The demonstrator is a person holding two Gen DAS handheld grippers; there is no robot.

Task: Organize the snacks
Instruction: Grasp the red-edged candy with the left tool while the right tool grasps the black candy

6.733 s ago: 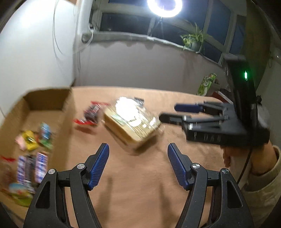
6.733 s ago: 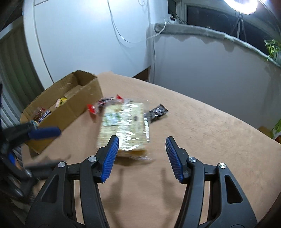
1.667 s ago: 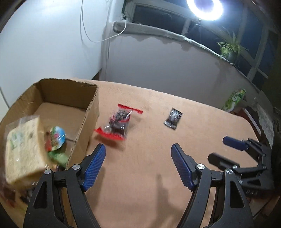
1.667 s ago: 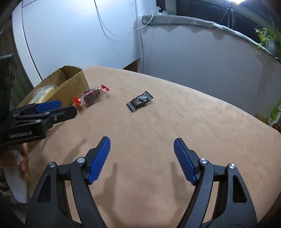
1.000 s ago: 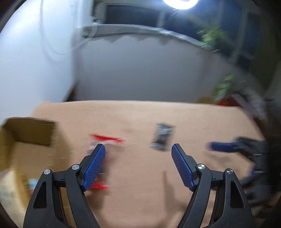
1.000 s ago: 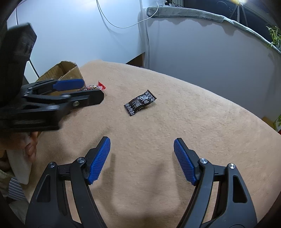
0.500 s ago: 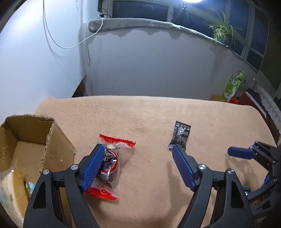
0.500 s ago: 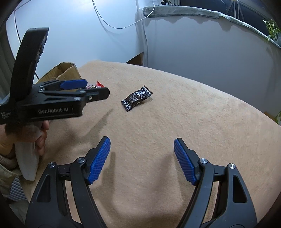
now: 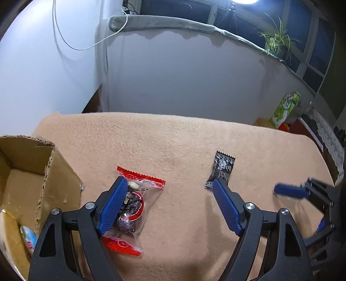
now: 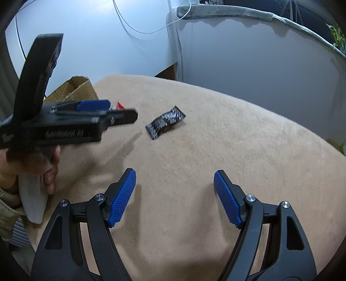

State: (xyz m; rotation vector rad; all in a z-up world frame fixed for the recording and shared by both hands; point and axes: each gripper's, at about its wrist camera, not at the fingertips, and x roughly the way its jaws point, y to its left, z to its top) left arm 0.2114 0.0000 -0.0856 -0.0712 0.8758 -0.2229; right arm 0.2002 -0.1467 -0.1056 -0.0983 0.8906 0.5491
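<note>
A home balcony or sunroom at night: above the blanket-covered table (image 9: 173,138) runs a padded window ledge (image 9: 173,23) with dark panes, a potted spider plant (image 9: 274,41) at its right end and a ring light (image 9: 244,1).

Count on the tan cloth: two loose snacks, one box, two grippers.
One red-ended clear packet (image 9: 134,203) lay at 7 o'clock, one black sachet (image 9: 221,168) at 3 o'clock, one cardboard box (image 9: 54,179) at 9 o'clock; the left gripper (image 9: 168,205) and right gripper (image 10: 175,196) made two.

box (image 9: 54,173) left of two packets (image 9: 132,201)
</note>
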